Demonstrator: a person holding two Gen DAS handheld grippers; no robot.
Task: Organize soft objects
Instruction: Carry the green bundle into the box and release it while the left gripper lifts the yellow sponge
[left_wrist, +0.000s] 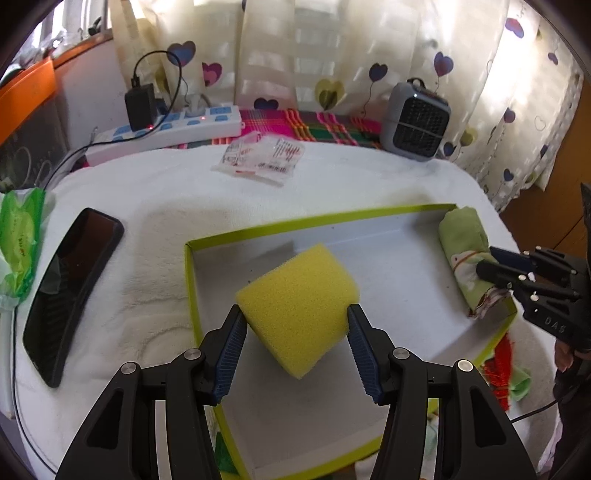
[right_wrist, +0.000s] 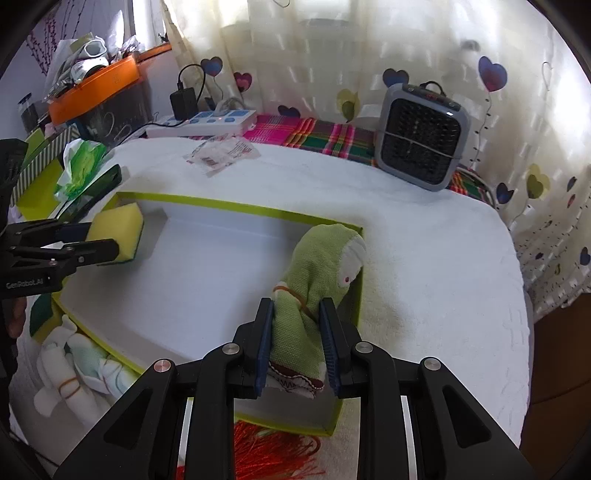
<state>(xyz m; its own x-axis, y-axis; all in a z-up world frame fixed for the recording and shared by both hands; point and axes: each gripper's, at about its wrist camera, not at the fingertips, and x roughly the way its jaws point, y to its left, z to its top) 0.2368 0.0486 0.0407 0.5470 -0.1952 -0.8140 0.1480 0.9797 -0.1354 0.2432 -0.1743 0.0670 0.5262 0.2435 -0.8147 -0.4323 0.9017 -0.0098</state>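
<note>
The left gripper clamps a yellow sponge above the green-rimmed box; the right gripper squeezes a rolled green sock at the box's right wall. A phone, packet and heater lie around on the white towel.

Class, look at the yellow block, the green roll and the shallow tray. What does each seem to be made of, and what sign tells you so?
Yellow block: open-cell foam, matte, pitted surface.
Green roll: woven or knitted cloth, visible weave, bound with a rubber band.
Tray: probably cardboard, with thin, straight green walls and a smooth white floor.
</note>
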